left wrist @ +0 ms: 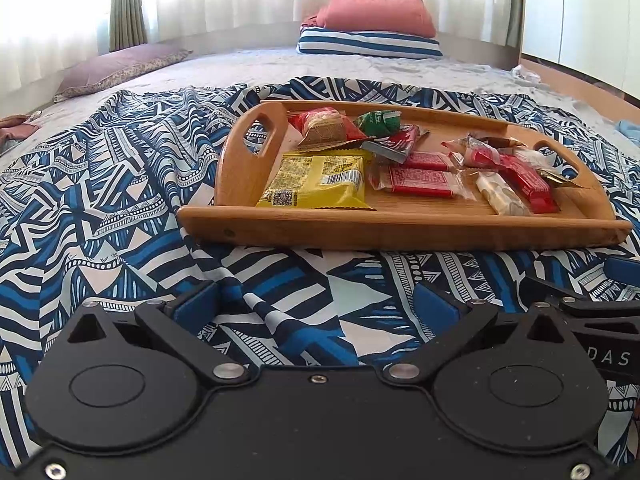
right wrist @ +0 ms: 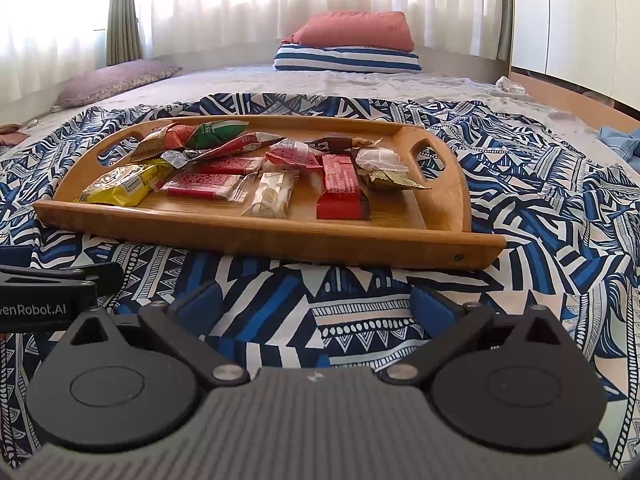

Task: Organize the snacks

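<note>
Both tools, left tool [left wrist: 316, 300] and right tool [right wrist: 316, 300], hover spread wide and empty before a wooden tray [left wrist: 400, 226]. Snack packets [left wrist: 420, 180] overlap there, so I'd pinch one loose edge only.

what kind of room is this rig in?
Most likely a bedroom: a bed with stacked pillows and a curtained window behind. The snack tray sits on a patterned blue sheet.

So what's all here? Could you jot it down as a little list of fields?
setting: bed with patterned cloth
tray: wooden, two handles, on the cloth
snacks: all in the tray, loosely piled
yellow pack: at the tray's left end
red bars: several, mid-tray
green pack: at the back
left tool: open, empty, short of the tray
right tool: open, empty, short of the tray
pillows: stacked at the far end
</note>
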Tool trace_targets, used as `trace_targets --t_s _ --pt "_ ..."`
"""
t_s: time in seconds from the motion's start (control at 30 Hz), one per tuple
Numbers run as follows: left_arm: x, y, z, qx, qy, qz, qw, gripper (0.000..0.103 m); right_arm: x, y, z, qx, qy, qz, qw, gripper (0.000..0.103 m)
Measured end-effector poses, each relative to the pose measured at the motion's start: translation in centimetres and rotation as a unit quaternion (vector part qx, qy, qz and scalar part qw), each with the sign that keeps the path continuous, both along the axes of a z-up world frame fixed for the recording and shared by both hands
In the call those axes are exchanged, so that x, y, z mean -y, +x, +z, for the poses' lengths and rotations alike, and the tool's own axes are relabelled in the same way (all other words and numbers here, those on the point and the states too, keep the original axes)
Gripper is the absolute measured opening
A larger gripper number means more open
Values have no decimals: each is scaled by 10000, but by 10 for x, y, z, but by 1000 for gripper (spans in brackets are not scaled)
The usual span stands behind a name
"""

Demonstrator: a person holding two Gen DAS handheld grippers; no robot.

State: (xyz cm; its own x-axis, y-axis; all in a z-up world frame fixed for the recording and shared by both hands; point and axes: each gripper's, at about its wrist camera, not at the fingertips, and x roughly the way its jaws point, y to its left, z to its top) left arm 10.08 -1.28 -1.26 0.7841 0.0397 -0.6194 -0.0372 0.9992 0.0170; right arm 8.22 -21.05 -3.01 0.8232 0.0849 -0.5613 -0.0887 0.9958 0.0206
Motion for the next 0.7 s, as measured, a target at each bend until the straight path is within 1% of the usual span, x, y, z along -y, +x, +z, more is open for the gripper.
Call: trace_targets --t_s 0.57,0.7 --pt "-1 0 0 12 -4 -10 10000 103 0 -1 0 8 -5 -3 10000 103" --pt "1 1 1 -17 93 -2 10000 103 0 -2 0 35 -25 -23 10000 103"
